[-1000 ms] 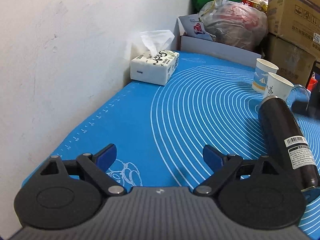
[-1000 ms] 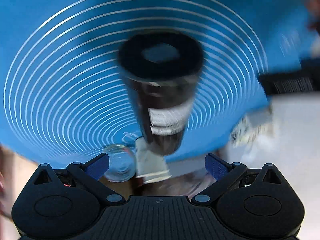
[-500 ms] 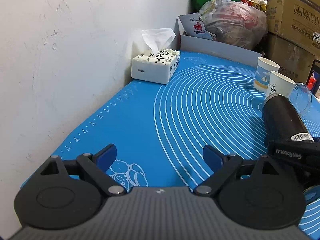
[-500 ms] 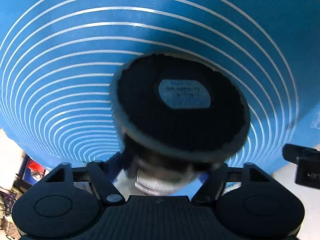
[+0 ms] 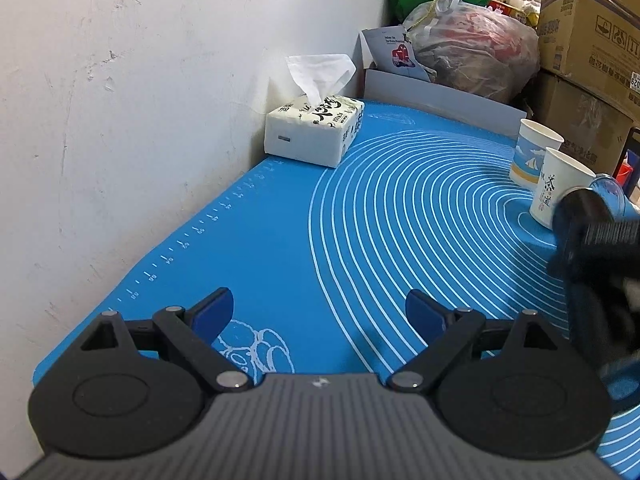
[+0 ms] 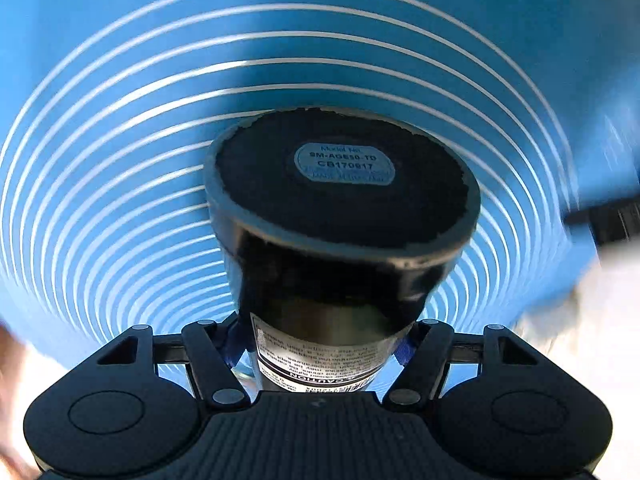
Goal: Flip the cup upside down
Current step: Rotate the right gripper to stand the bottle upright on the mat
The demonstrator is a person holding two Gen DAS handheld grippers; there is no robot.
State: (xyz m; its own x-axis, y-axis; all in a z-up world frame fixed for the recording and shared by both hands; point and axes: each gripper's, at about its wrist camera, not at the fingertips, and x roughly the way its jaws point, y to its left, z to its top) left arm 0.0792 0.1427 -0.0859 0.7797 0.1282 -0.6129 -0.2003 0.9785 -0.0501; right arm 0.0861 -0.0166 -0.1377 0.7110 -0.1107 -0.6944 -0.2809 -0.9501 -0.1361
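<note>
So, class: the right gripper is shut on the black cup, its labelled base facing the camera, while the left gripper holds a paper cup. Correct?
Not quite. The left wrist view shows the left gripper open and holding nothing. The rest stands: right gripper shut on black cup.

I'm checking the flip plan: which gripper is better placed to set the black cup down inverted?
Right. The right gripper is shut on the black cup, whose base faces away from it over the blue mat. The left gripper is open, holding nothing, off to the side.
</note>
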